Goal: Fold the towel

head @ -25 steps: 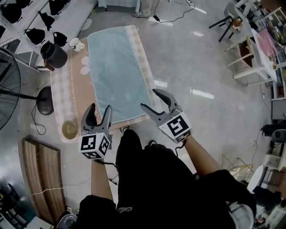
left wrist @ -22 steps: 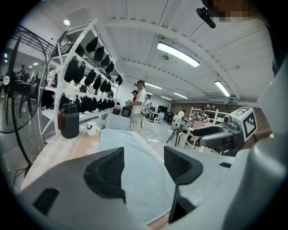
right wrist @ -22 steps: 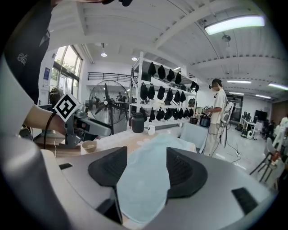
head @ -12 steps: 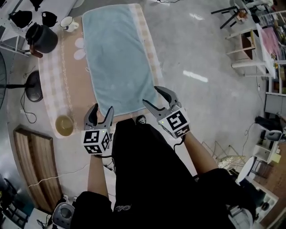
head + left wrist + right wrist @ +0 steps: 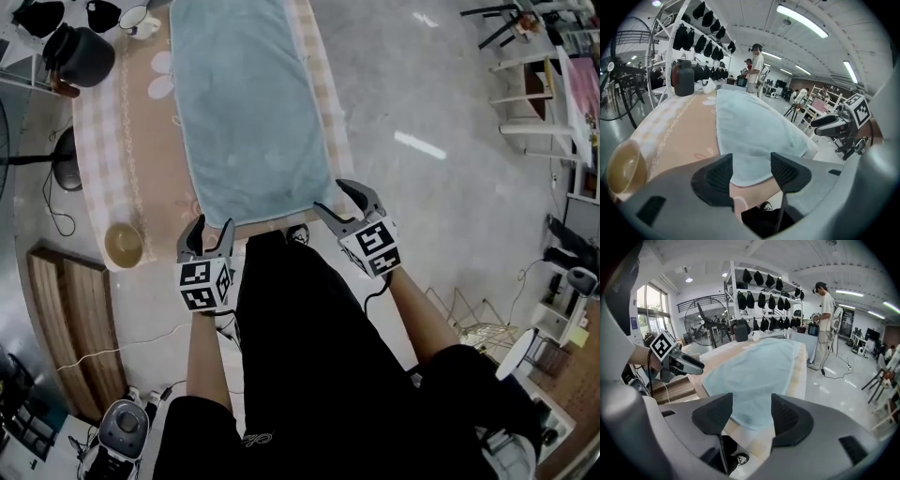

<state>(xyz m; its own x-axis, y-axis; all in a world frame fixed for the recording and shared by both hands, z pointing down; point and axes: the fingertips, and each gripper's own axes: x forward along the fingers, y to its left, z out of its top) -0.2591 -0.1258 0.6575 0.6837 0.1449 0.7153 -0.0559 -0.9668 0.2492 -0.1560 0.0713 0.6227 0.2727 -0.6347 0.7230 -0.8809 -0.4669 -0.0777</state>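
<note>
Blue towel [image 5: 248, 103] lies just beyond left gripper [image 5: 211, 227] and right gripper [image 5: 333, 195], fingers [image 5: 712, 176] apart, empty.

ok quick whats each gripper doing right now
Left gripper: open, holding nothing, by the near left corner of the towel.
Right gripper: open, holding nothing, by the towel's near right corner.

One towel [image 5: 248, 103], one table [image 5: 141, 169], one bowl [image 5: 123, 245], one dark jug [image 5: 82, 54], one white cup [image 5: 138, 19], two grippers (left gripper [image 5: 211, 227], right gripper [image 5: 333, 197]).
</note>
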